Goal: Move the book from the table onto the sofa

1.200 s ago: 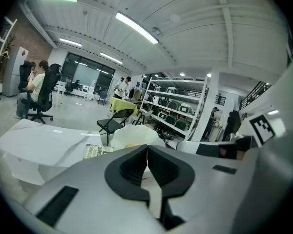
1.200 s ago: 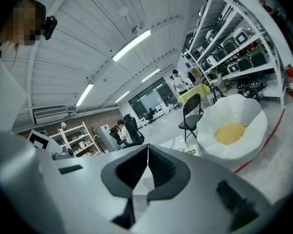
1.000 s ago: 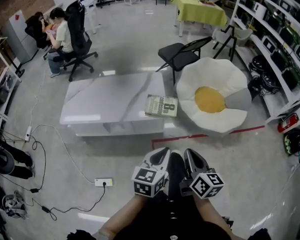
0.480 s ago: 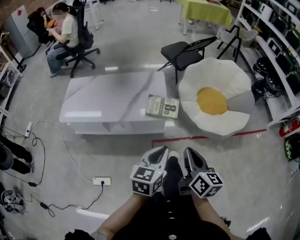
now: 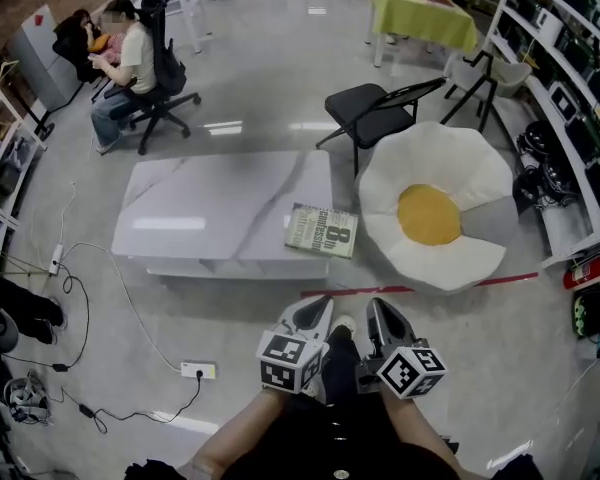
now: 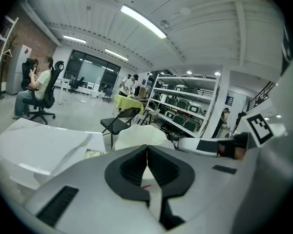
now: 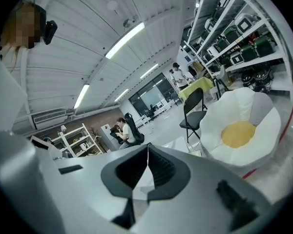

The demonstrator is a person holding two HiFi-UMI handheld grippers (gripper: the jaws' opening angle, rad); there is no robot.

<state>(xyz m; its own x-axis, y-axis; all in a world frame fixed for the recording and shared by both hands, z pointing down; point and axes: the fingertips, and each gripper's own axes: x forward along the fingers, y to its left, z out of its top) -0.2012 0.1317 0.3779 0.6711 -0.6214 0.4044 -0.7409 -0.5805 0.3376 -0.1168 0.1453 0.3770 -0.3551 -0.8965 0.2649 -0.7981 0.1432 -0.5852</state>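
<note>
A book [image 5: 322, 230] with a pale printed cover lies flat on the right end of the low white table [image 5: 200, 208]; it shows small in the left gripper view as the book [image 6: 94, 154]. To the table's right sits the egg-shaped sofa [image 5: 435, 218], white with a yellow middle, also the sofa [image 7: 240, 130] in the right gripper view. My left gripper [image 5: 315, 313] and right gripper [image 5: 380, 313] are side by side near my body, well short of the table. Both have their jaws closed together with nothing between them.
A black folding chair [image 5: 375, 108] stands behind the sofa. A red tape line [image 5: 410, 288] runs on the floor before the sofa. A power strip [image 5: 198, 370] and cables lie at the left. A person [image 5: 120, 63] sits in an office chair at the far left. Shelves [image 5: 570, 88] line the right.
The table, book and sofa have slid lower and nearer in the head view as I move toward them. Both grippers stay shut and side by side.
</note>
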